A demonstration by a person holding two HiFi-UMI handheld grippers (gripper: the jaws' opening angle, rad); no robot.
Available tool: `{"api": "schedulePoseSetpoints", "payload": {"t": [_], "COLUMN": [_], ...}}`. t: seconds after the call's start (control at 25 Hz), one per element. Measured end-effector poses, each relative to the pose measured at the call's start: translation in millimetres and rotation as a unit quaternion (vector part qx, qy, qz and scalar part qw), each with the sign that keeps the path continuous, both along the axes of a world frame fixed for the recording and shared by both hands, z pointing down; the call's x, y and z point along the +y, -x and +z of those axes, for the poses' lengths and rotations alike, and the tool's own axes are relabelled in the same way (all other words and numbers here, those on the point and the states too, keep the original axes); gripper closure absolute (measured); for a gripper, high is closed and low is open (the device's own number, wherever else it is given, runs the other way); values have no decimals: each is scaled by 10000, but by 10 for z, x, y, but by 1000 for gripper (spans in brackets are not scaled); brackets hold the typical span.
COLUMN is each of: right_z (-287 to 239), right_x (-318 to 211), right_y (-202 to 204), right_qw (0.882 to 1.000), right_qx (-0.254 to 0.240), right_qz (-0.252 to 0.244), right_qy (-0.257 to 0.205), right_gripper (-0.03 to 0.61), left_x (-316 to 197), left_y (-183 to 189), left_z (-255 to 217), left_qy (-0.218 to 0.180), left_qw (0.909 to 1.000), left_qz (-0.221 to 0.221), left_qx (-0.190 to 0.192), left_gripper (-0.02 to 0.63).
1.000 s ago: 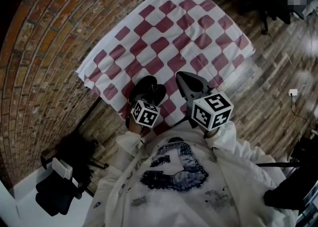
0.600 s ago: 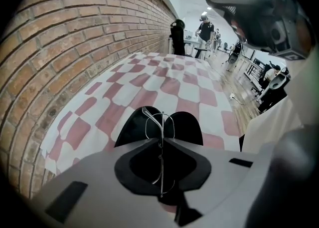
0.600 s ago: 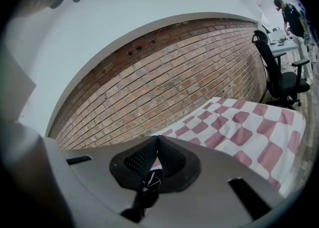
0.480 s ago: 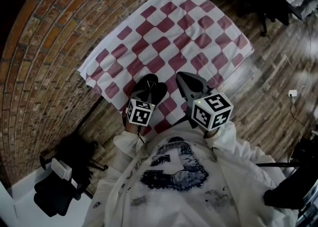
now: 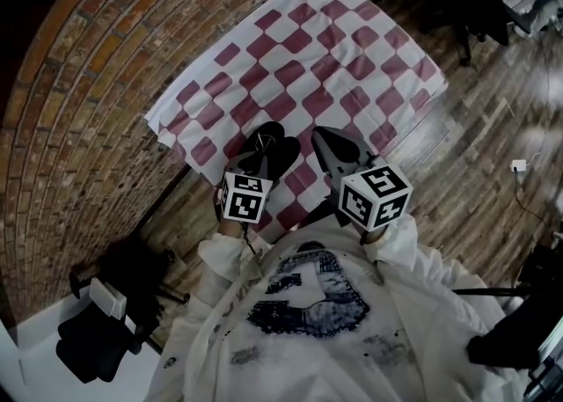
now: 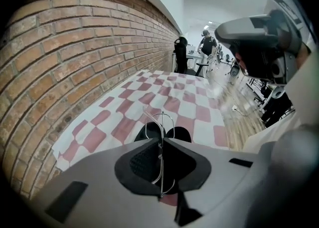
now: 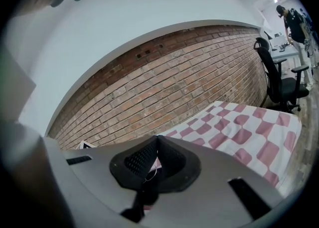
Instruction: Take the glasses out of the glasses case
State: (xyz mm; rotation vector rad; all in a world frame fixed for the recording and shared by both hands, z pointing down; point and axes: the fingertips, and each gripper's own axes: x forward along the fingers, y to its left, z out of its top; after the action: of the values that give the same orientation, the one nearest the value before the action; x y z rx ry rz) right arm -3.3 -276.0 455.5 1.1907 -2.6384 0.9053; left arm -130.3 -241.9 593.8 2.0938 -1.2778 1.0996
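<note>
My left gripper (image 6: 160, 140) is shut on thin wire-rimmed glasses (image 6: 163, 118), which stick up past its fingertips above the table. Below and beyond them lies the black glasses case (image 6: 178, 133), open in two rounded halves on the red-and-white checked cloth (image 6: 164, 92). In the head view the case (image 5: 269, 143) is just ahead of the left gripper (image 5: 262, 165). My right gripper (image 5: 318, 135) hovers to the right of the case, apart from it. Its tips (image 7: 157, 137) meet with nothing between them. A dark shape and a bit of wire show through the gap behind the tips.
The cloth (image 5: 334, 48) covers a table beside a brick wall (image 5: 79, 84). A wood floor (image 5: 475, 163) lies to the right. A black office chair (image 7: 276, 80) stands past the table's far end, and people are in the far background of the left gripper view.
The left gripper has risen with the glasses, away from the case, and its marker cube has shifted left in the head view. The right gripper has hardly moved.
</note>
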Motion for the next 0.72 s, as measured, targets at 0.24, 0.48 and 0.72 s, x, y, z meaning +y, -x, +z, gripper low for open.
{"api": "schedulePoseSetpoints", "payload": {"t": [0.24,0.48,0.72], "right_z": [-77,-195,-329], "right_x": [237,532,891], "right_y": [106,186,268], "right_qw": [9999,9995,9988], "right_qx": [43,63,75], "right_qz": [-58,-103,-136], "right_qy": [-126,-286,-474], "right_gripper": [565,565,565], "left_x": [160,405,709], "left_y": [78,153,216], "left_z": [-335,-649,-1024], "left_qy": [-395,-698,-1164], "left_qw": [9991,9964,9902], "left_qz": [-162,-430,-646], "left_qx": [40,209,411], "left_gripper": [575,575,575]}}
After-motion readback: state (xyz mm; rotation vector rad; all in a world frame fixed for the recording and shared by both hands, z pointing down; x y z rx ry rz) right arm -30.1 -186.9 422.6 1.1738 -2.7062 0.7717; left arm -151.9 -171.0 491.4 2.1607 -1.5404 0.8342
